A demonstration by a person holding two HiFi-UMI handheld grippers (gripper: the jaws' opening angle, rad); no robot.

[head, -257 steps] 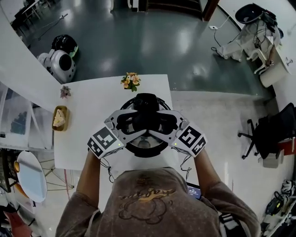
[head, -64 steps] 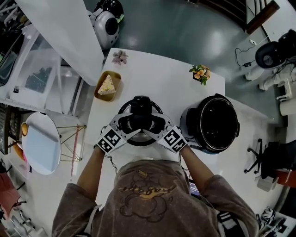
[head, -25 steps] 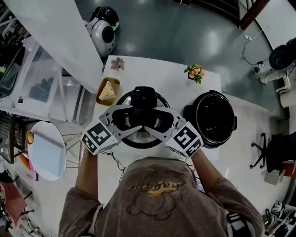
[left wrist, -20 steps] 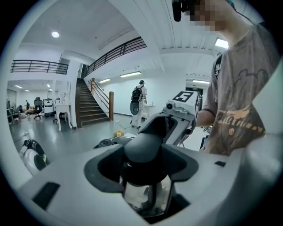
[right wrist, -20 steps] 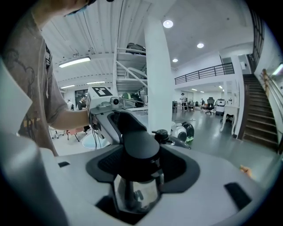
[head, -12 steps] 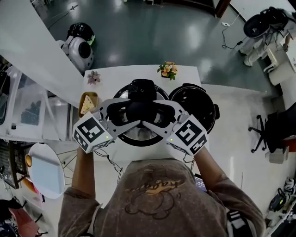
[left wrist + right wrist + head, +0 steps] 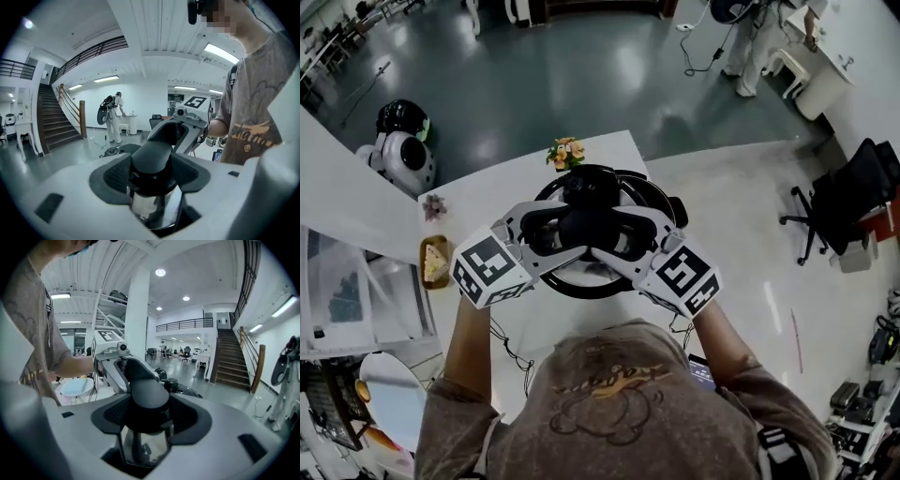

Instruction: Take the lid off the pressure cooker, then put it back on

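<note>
Left claw [image 7: 546, 231] clamped on the lid handle [image 7: 586, 223] from the left | right claw [image 7: 630, 236] clamped on it from the right | lid [image 7: 578, 277] held over the pressure cooker pot [image 7: 668, 208], offset near-left, pot edge showing far right | pot on white counter [image 7: 487, 197]; flowers [image 7: 567, 153] at far edge

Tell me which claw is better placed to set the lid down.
Neither alone: left claw and right claw are both shut on the lid handle from opposite sides, so I'd lower with both.
</note>
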